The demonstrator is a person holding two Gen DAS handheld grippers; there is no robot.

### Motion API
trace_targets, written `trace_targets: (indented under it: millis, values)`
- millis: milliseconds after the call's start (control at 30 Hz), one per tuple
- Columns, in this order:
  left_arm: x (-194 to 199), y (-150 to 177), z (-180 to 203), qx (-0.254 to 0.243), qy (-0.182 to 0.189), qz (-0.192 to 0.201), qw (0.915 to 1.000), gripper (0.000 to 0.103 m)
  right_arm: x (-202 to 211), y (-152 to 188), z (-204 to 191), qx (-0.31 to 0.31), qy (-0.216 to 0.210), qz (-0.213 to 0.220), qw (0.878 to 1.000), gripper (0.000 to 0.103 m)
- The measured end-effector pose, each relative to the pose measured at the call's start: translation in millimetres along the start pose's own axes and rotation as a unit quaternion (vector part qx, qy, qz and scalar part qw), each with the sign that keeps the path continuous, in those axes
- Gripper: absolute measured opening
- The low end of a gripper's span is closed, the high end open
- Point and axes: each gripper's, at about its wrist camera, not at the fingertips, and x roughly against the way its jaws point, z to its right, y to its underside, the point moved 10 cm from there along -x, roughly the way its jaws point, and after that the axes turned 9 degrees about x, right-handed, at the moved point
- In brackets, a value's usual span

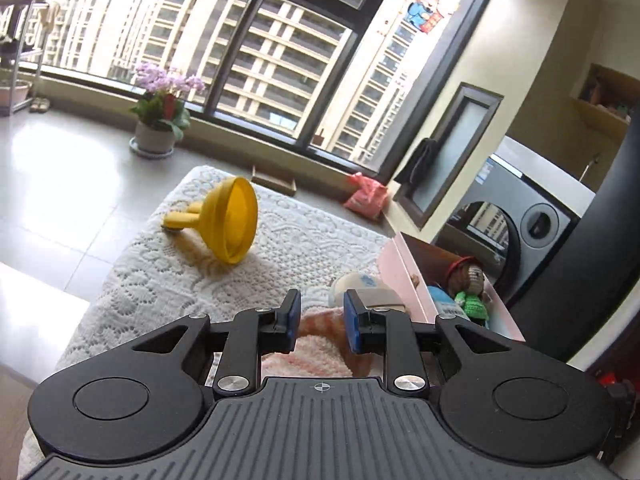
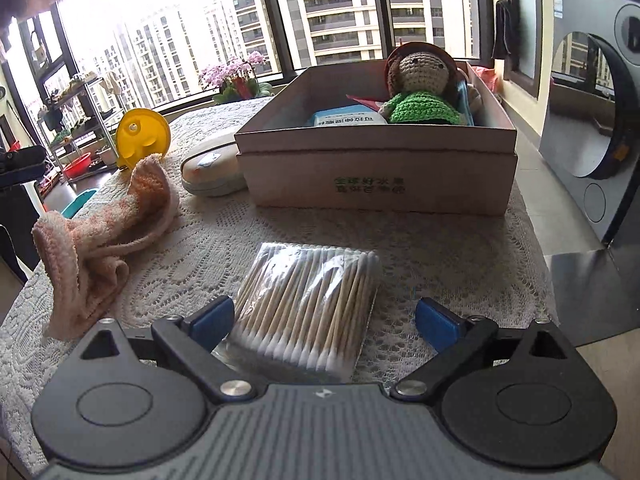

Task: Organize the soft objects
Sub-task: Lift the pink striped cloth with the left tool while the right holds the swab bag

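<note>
A pink-orange towel (image 2: 100, 232) lies crumpled on the lace-covered table, left of centre. In the left wrist view the towel (image 1: 320, 346) sits between and under my left gripper (image 1: 322, 318), whose jaws are partly open around it, not clamped. My right gripper (image 2: 324, 320) is wide open over a clear bag of cotton swabs (image 2: 308, 304). A cardboard box (image 2: 380, 176) at the back holds a crochet doll (image 2: 420, 88) in green and a blue-white packet (image 2: 348, 118). The box (image 1: 404, 276) and doll (image 1: 470, 284) also show in the left wrist view.
A yellow funnel-shaped object (image 1: 228, 220) lies on the lace tablecloth (image 1: 160, 280). A white oval case (image 2: 212, 172) lies beside the box. A washing machine (image 2: 592, 132) stands to the right. A potted flower (image 1: 160, 116) stands on the floor by the windows.
</note>
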Motion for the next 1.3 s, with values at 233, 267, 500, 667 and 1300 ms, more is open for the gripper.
trace_targets:
  millis: [233,267,500,667,1300]
  values:
    - [-60,0,-31,0.059,-0.016,-0.066,0.9959,0.026,0,4,-4,0.012,0.007,0.016,1.0,0.102]
    - [-68,-4,-24,0.051,-0.003,-0.073,0.996,0.026,-1,4,-5,0.014,0.008,0.016,1.0,0.103]
    - [-140,-2,10,-0.009,0.001,-0.161,0.9869,0.023,1,6,-7,0.016,0.013,0.017,1.0,0.103]
    - [-121,31,5,-0.018,0.029,-0.233,0.972,0.02,2,7,-5,0.012,0.007,0.021,1.0,0.103]
    - [27,106,-18,-0.086,0.005,-0.171,0.9816,0.02,9,-16,-41,0.061,-0.073,-0.009,0.995,0.102]
